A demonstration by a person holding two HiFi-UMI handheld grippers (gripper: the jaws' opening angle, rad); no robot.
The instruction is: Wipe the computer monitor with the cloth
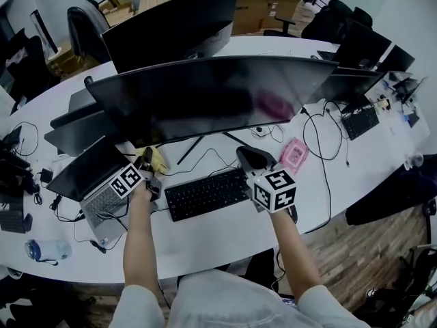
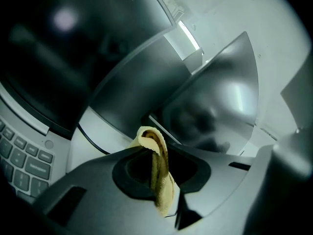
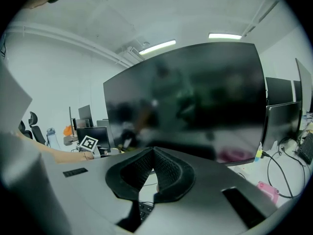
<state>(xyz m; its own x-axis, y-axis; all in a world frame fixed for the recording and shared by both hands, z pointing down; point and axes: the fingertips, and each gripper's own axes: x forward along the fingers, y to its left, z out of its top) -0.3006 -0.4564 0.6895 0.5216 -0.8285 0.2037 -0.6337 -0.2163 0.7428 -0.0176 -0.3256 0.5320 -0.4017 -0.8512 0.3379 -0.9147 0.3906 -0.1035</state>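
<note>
Two grippers are hovering low over the tabletop [image 1: 225,234], in front of the monitor [image 1: 212,94], one in each of the person's hands. The left gripper [image 1: 146,161] is pinching a yellow cloth [image 1: 158,159] between its jaws. In the left gripper view [image 2: 154,148] the jaws are pressing together on the cloth [image 2: 164,190], with a folded loop sticking out past the tips and a loose end hanging back toward the camera. This gripper is pointing at the lower left part of the screen, and the cloth is sitting just beside the monitor's bottom edge; whether it is touching the glass cannot be told.

The right gripper [image 1: 251,157] is pointing at the lower middle of the screen. In its own view [image 3: 153,153] the jaw tips are touching each other with nothing between them, and the dark, curved monitor [image 3: 195,92] is filling most of the background.

The monitor is standing across the middle of the tabletop on a thin splayed foot. A black keyboard [image 1: 205,193] is lying between the two grippers, closer to the front edge. An open laptop [image 1: 89,176] is sitting toward the left edge, just beside the left gripper. A pink object [image 1: 295,154] is lying right of the right gripper, among loose cables [image 1: 321,142]. A second monitor [image 1: 171,26] is standing behind the first, toward the far edge.
</note>
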